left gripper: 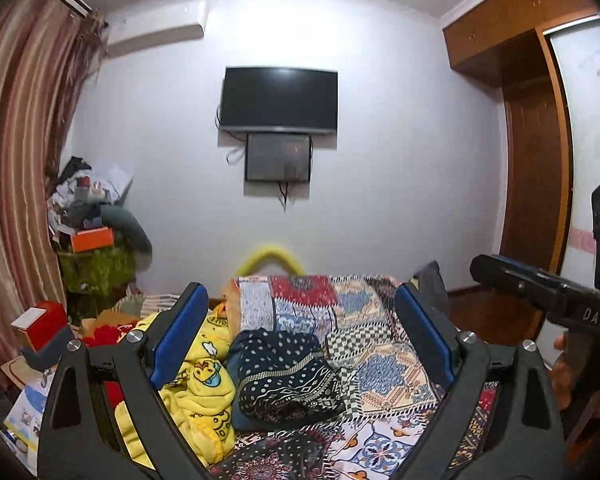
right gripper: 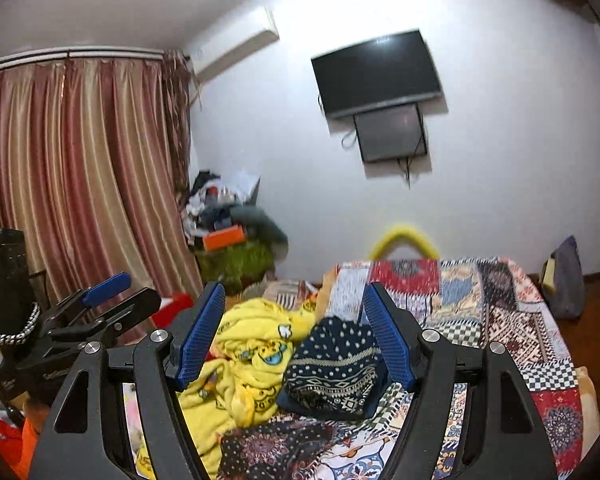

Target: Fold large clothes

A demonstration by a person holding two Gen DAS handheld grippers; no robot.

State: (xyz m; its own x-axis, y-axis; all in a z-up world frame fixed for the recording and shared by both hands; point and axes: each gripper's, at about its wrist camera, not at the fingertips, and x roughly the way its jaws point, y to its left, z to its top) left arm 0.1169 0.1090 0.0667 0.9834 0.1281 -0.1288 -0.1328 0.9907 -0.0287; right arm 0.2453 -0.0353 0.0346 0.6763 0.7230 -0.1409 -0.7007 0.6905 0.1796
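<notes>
A folded navy garment (left gripper: 288, 376) (right gripper: 336, 368) with white dots and geometric bands lies on the bed's patchwork sheet (left gripper: 380, 320) (right gripper: 500, 312). A crumpled yellow cartoon-print garment (left gripper: 204, 380) (right gripper: 252, 360) is heaped just to its left. A dark floral cloth (left gripper: 280, 456) (right gripper: 272, 448) lies nearer to me. My left gripper (left gripper: 298, 300) (right gripper: 124, 292) is held high above the bed, open, with nothing between its blue pads. My right gripper (right gripper: 296, 312) (left gripper: 496, 268) hovers beside it, also open and empty, and points almost level towards the far wall.
A television (left gripper: 278, 100) hangs on the far wall above a smaller screen. Striped curtains (right gripper: 80, 160) hang on the left, beside a cluttered pile with an orange box (left gripper: 92, 238). A wooden wardrobe (left gripper: 532, 160) stands on the right. A yellow hoop (left gripper: 270, 258) rises behind the bed.
</notes>
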